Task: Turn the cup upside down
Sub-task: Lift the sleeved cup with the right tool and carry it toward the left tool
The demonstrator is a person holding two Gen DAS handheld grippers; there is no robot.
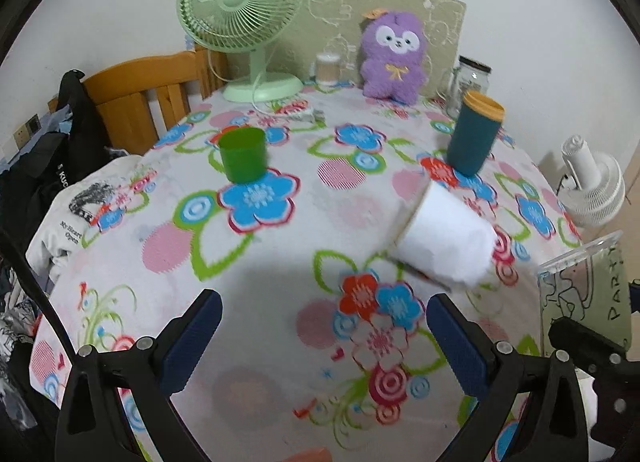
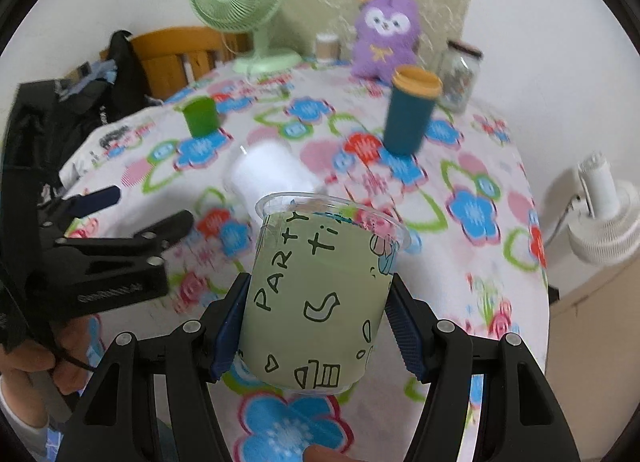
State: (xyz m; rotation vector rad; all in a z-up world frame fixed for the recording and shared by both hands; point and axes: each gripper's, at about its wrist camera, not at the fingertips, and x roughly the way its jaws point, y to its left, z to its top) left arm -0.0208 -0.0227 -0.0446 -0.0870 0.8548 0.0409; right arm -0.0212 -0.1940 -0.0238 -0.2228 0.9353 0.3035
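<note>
My right gripper (image 2: pixel 316 326) is shut on a clear plastic cup (image 2: pixel 316 294) with a pale green sleeve and black "PARTY" lettering, held upright above the floral tablecloth, mouth up and tilted away. The same cup shows at the right edge of the left wrist view (image 1: pixel 584 294). My left gripper (image 1: pixel 324 326) is open and empty, low over the tablecloth; it also shows in the right wrist view (image 2: pixel 132 210). A white cup (image 1: pixel 444 242) lies on its side just beyond the left gripper's right finger, also seen behind the held cup (image 2: pixel 268 174).
A green cup (image 1: pixel 243 154) and a teal cup with an orange rim (image 1: pixel 474 134) stand on the table (image 1: pixel 320 182). A green fan (image 1: pixel 244 18), purple plush (image 1: pixel 394 54), glass jar (image 1: pixel 470 78) and small container (image 1: pixel 327 68) line the back. Wooden chair (image 1: pixel 152 94) left, white fan (image 1: pixel 592 186) right.
</note>
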